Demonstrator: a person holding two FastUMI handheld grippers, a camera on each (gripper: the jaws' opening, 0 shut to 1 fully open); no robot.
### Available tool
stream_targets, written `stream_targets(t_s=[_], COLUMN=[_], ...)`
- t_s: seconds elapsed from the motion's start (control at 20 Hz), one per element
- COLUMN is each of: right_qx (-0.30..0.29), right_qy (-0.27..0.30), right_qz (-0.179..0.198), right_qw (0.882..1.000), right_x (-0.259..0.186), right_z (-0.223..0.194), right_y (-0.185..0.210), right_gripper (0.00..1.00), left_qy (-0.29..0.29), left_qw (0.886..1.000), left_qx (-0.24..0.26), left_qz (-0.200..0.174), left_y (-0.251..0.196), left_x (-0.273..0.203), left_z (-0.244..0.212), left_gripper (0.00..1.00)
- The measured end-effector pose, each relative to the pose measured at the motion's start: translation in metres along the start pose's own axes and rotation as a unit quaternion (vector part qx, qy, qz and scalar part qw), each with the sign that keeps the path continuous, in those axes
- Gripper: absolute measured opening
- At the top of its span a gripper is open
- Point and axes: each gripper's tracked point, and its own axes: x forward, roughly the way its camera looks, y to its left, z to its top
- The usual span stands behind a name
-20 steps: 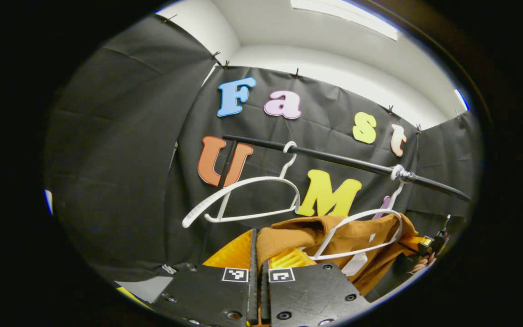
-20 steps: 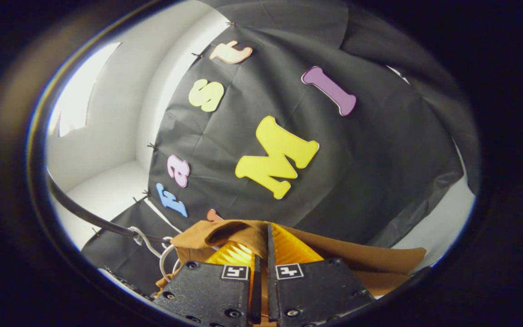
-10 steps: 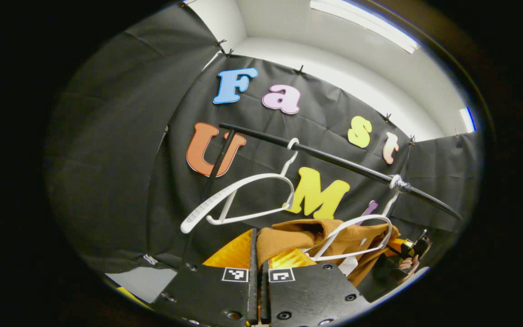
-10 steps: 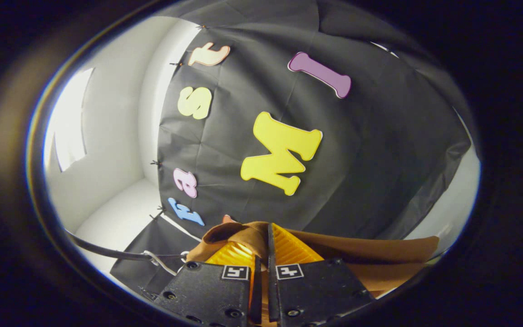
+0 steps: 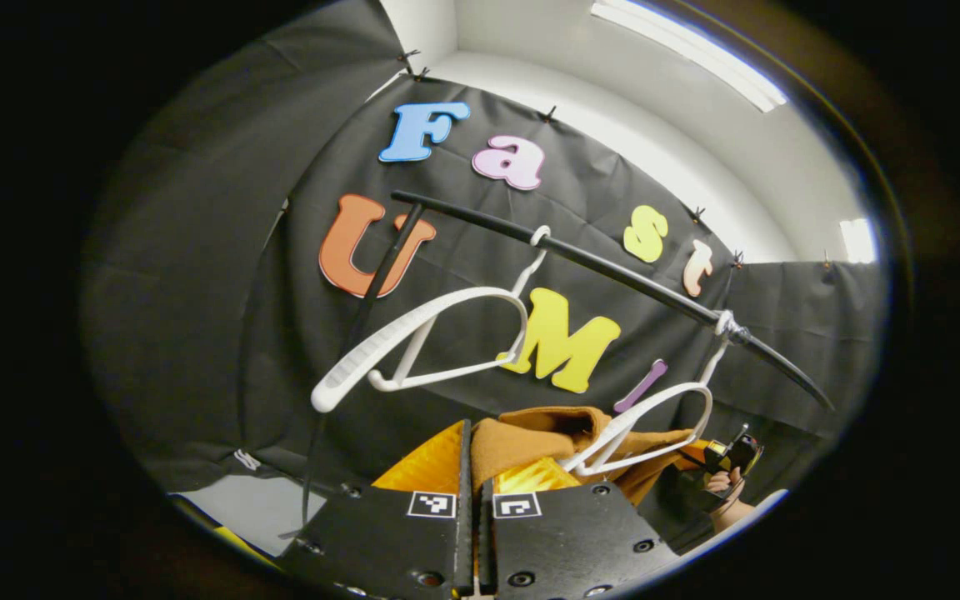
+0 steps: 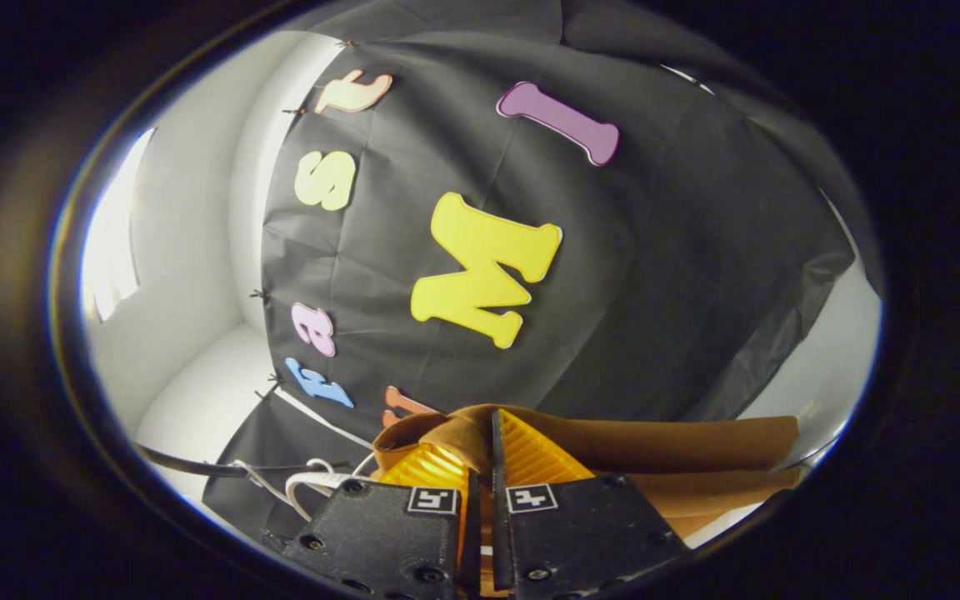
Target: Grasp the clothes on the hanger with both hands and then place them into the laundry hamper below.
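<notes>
**A:** ok so where's the brown garment [image 5: 530, 433] relative to the black rail [image 5: 613, 275]? and what are the grippers doing?

**B:** it sits below the rail; in the left gripper view the left gripper [image 5: 473, 475] has its two orange ribbed fingers [image 5: 430, 462] clamped together on a fold of the brown cloth; no real gap between them, fabric pinched right at the tips

**A:** and the other one?

**B:** same deal in the right gripper view; the right gripper [image 6: 484, 467] is squeezed on the garment's edge, cloth bunched over the fingertips and spreading off to the right in flat folds; from the left gripper view you can also see that gripper farther off, below the rail's right end, with a hand [image 5: 726, 492] on it

**A:** hangers?

**B:** two white ones hooked on the rail; the bare hanger [image 5: 413, 342] hangs under the rail's left part, tilted, nothing on it; the second hanger [image 5: 647, 425] hangs under the taped spot nearer the rail's right end, and its lower bar lies against the brown cloth; can't tell if it's threaded inside the garment or just lying on it

**A:** hamper?

**B:** can't say
</notes>
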Motion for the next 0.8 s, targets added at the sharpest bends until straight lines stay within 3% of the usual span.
stream_targets(t_s=[0.15,0.3,0.55,0.6,0.8], right_qx=[0.000,-0.001,0.012,0.005,-0.017], right_qy=[0.013,0.019,0.034,0.041,0.085], right_qz=[-0.018,-0.040,-0.078,-0.082,-0.070], right_qw=[1.000,0.999,0.996,0.996,0.994], right_x=[0.000,-0.004,-0.016,-0.019,-0.033], right_z=[-0.010,-0.022,-0.046,-0.055,-0.093], right_y=[-0.016,-0.038,-0.080,-0.082,-0.075], right_gripper=[0.08,0.08,0.05,0.05,0.05], left_qy=[0.023,0.042,0.070,0.074,0.087], left_qw=[1.000,0.999,0.997,0.996,0.992], left_qx=[-0.016,0.001,0.038,0.043,0.059], left_qz=[0.011,0.017,-0.025,-0.034,-0.069], left_y=[0.016,0.020,-0.004,-0.008,-0.035], left_x=[0.001,-0.008,-0.016,-0.018,-0.027], left_z=[-0.024,-0.046,-0.071,-0.075,-0.096], left_gripper=[0.02,0.02,0.02,0.07,0.02])
